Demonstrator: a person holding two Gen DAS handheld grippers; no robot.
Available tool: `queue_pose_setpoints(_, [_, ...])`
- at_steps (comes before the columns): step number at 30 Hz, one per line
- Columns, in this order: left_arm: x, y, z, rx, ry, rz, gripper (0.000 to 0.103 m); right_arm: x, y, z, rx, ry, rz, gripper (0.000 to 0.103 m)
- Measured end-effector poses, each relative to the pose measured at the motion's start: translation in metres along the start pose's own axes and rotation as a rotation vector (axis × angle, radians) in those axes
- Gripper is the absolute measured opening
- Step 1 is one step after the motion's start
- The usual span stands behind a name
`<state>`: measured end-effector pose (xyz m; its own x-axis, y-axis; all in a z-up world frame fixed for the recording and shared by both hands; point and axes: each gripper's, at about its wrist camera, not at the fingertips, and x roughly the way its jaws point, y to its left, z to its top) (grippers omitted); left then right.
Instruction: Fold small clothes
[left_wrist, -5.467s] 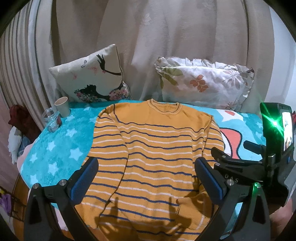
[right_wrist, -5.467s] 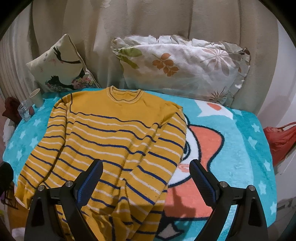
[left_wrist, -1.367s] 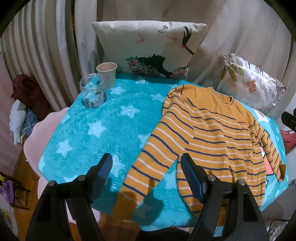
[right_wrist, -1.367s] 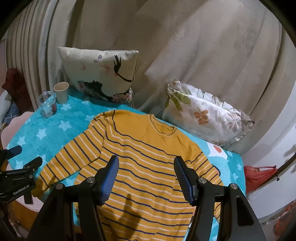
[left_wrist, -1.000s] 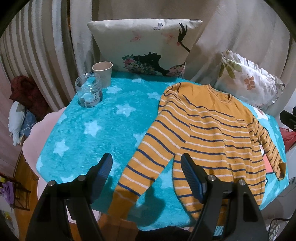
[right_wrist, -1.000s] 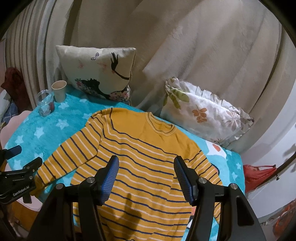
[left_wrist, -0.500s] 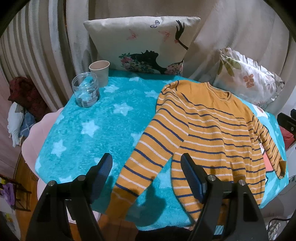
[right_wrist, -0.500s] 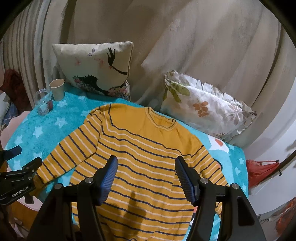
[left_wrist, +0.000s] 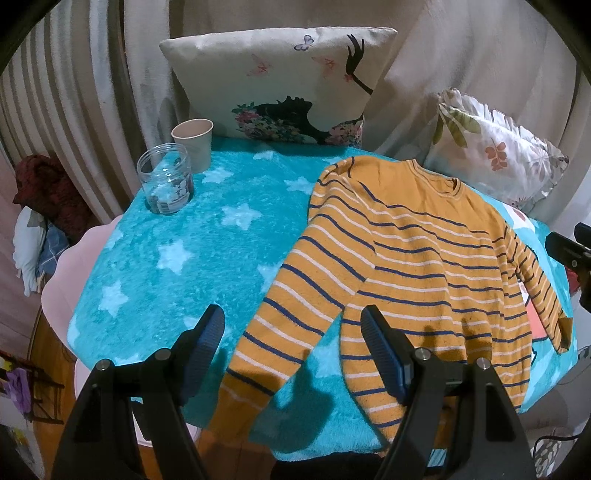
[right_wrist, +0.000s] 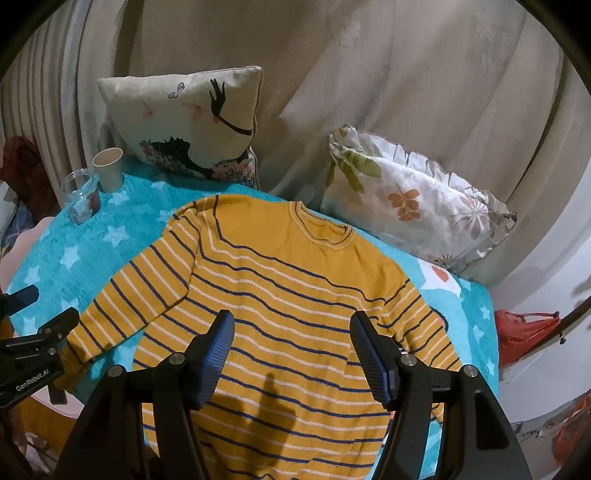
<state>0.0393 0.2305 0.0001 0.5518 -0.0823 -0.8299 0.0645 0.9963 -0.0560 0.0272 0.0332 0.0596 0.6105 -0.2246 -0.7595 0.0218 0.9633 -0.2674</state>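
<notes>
Sweater (left_wrist: 413, 258) lies flat, unfolded; both grippers' jaws apart, empty. Next, left gripper (left_wrist: 291, 347) should pinch the sleeve cuff (left_wrist: 240, 391) just below it.

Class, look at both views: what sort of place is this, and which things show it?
Probably a home bedroom or living room: two cushions lean against drapes, a starry teal fleece blanket covers the surface, and a striped sweater lies spread on it.
</notes>
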Motion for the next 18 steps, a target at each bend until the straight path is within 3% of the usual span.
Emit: queue_pose_setpoints(18, [0.0026, -0.0047, 0.0005, 0.005, 0.009, 0.002, 0.075, 0.0063, -0.004, -0.0024, 0.003, 0.012, 0.003, 0.071])
